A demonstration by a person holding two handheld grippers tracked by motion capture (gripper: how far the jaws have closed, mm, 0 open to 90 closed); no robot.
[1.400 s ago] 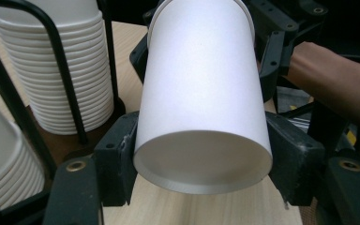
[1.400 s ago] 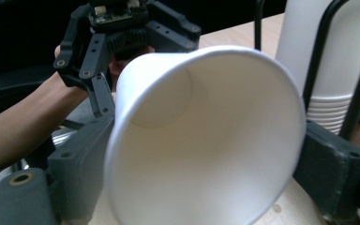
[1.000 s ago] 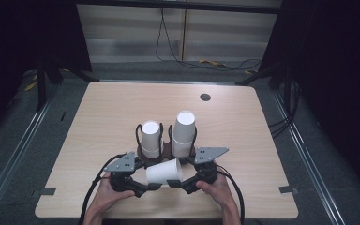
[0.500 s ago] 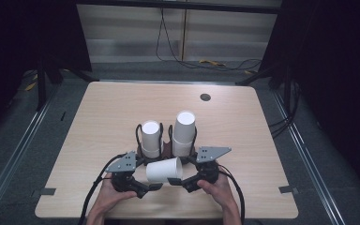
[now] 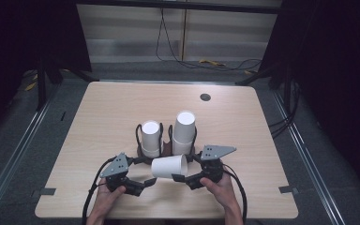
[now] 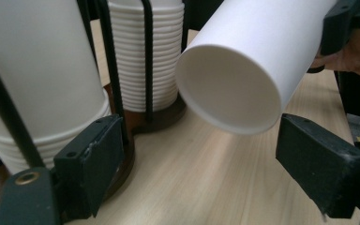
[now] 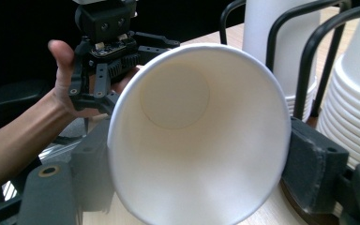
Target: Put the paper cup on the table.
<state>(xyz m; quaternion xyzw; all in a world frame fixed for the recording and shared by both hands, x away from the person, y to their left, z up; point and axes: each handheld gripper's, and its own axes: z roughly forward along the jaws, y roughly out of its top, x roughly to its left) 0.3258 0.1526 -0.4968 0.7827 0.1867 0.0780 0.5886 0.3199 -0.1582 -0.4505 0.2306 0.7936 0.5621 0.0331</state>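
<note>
Near edge of the light wooden table (image 5: 98,108): my right gripper (image 5: 194,177) holds a single white paper cup (image 5: 168,166) on its side, lifted just clear of the table surface. In the right gripper view the jaws are clamped on the cup's rim end, one pad on each side of the wall, and I look straight down the open mouth to the base.

My left gripper (image 5: 143,183) sits just beside the cup's closed end, jaws apart and empty. In the left gripper view that round base hangs between and above the two pads, touching neither.

Just beyond, toward the table's middle: a dark round-based wire cup holder (image 5: 166,149) carrying two stacks of white paper cups, mouths down. The left stack (image 5: 150,138) is shorter, the right stack (image 5: 184,131) taller. Far right corner region: a small dark round grommet (image 5: 205,97) in the tabletop.

Judgement: step in hand looks like a hand-over or re-grip of one cup taken from a stack. Next move calls for the left jaws to close gently on the base end, centred, before the right lets go. Thin wall, so too much squeeze would crush it.
</note>
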